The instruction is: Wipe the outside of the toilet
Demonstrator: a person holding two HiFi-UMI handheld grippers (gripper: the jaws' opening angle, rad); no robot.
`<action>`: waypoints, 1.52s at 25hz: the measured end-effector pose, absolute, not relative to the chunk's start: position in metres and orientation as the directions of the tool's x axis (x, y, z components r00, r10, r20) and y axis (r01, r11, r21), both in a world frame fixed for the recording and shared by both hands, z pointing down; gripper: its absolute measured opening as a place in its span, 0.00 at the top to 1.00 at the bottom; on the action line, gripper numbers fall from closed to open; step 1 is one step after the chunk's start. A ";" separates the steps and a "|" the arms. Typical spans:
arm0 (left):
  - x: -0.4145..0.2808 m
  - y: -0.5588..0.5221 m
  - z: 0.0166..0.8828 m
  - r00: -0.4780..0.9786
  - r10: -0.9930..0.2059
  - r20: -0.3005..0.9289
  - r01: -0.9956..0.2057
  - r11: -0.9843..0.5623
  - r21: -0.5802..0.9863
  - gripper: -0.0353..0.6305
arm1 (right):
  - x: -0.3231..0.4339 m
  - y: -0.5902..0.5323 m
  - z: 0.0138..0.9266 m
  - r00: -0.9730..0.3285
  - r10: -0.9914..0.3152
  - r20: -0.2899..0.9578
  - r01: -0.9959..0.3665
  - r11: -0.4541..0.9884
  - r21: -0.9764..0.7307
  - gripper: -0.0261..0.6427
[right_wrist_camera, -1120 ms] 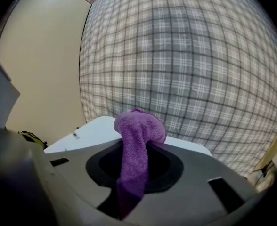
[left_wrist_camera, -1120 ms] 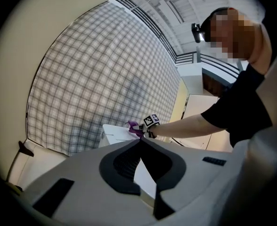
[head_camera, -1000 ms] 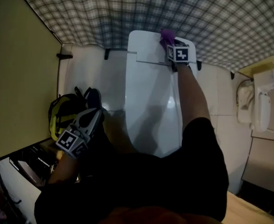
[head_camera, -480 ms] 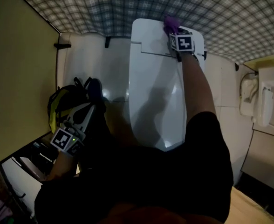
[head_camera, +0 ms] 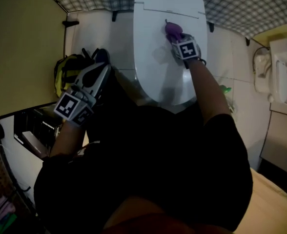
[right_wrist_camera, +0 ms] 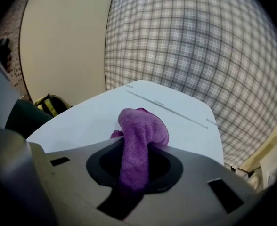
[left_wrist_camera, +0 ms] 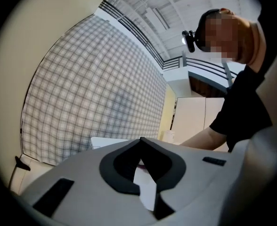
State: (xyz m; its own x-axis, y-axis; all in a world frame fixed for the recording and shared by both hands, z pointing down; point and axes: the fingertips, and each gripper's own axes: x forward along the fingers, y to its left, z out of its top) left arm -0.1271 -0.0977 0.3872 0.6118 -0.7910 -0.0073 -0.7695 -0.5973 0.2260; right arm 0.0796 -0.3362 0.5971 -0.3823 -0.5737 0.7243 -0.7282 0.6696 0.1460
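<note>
The white toilet (head_camera: 155, 43) stands against the checked wall with its lid (right_wrist_camera: 129, 109) down. My right gripper (head_camera: 175, 37) is shut on a purple cloth (head_camera: 173, 30), which is pressed on the lid's upper right part. In the right gripper view the purple cloth (right_wrist_camera: 138, 140) bulges out between the jaws over the lid. My left gripper (head_camera: 102, 74) hangs to the left of the toilet bowl, away from it. In the left gripper view my left gripper (left_wrist_camera: 141, 147) has its jaw tips together with nothing held.
A yellow and black bag (head_camera: 68, 72) sits on the floor left of the toilet, by the beige partition (head_camera: 16, 48). A white wall unit (head_camera: 280, 67) hangs at the right. A dark box (head_camera: 33, 135) lies at lower left. The person's dark clothing fills the lower view.
My right gripper has drawn the purple cloth from the tank end down onto the lid. The head view has shifted forward, and the left gripper has risen slightly.
</note>
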 end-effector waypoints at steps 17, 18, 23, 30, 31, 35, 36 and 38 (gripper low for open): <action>-0.042 -0.003 0.356 0.750 -0.655 -0.088 -0.642 -0.754 0.142 0.94 | 0.128 0.001 0.635 -0.433 -0.380 0.817 -0.552 0.829 0.093 0.83; -0.041 -0.002 0.356 0.752 -0.652 -0.092 -0.639 -0.757 0.139 0.94 | 0.125 0.009 0.633 -0.442 -0.336 0.832 -0.523 0.850 0.065 0.83; -0.054 0.002 0.365 0.734 -0.675 -0.077 -0.660 -0.735 0.153 0.94 | 0.112 0.002 0.601 -0.583 -0.277 0.764 -0.516 0.852 -0.085 0.82; -0.111 -0.029 0.396 0.638 -0.769 -0.025 -0.745 -0.626 0.232 0.94 | 0.086 -0.164 0.508 -0.662 -0.543 0.516 -0.675 0.731 -0.098 0.82; -0.121 -0.034 0.401 0.620 -0.785 -0.016 -0.759 -0.604 0.242 0.94 | 0.081 -0.191 0.503 -0.645 -0.571 0.508 -0.696 0.713 -0.083 0.82; -0.158 -0.052 0.420 0.561 -0.828 0.017 -0.797 -0.534 0.281 0.94 | 0.059 -0.289 0.503 -0.557 -0.642 0.527 -0.750 0.661 0.014 0.82; -0.166 -0.056 0.424 0.548 -0.836 0.025 -0.803 -0.518 0.296 0.94 | 0.051 -0.312 0.503 -0.543 -0.650 0.532 -0.757 0.653 0.025 0.82; -0.180 -0.065 0.433 0.529 -0.847 0.045 -0.812 -0.490 0.317 0.94 | 0.036 -0.358 0.504 -0.521 -0.663 0.537 -0.768 0.639 0.044 0.82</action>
